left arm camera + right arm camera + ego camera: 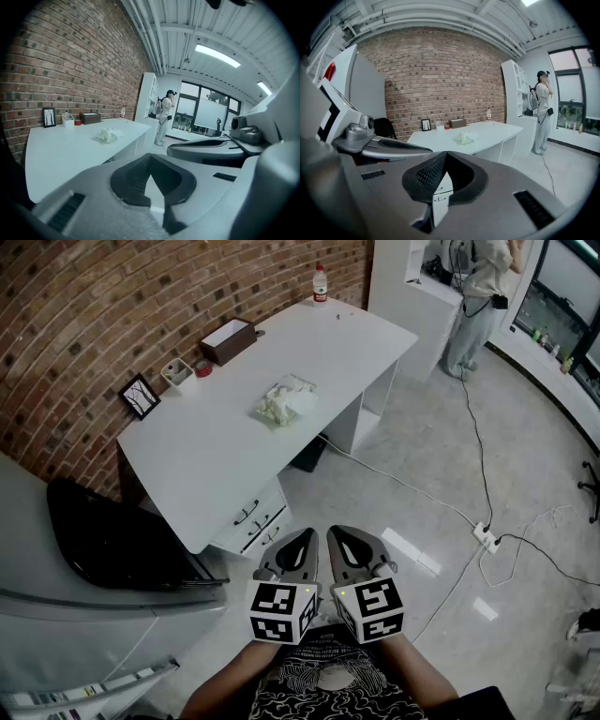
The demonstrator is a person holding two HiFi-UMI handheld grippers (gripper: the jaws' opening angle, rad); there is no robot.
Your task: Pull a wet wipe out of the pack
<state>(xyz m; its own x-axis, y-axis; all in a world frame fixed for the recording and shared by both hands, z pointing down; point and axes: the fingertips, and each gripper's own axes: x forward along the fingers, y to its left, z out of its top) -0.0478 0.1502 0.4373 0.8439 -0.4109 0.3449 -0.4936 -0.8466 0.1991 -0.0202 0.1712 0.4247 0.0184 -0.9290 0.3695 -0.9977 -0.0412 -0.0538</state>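
The wet wipe pack is a pale, crumpled-looking bundle lying near the middle of the white table. It also shows far off in the left gripper view as the pack and in the right gripper view as the pack. My left gripper and right gripper hang side by side over the floor, well short of the table and close to the person's body. Both point toward the table. The left gripper and the right gripper each have their jaw tips together with nothing between them.
A brown tissue box, a white holder, a small picture frame and a bottle stand along the table's brick-wall side. A black chair is at the left. A person stands far right. A cable and power strip lie on the floor.
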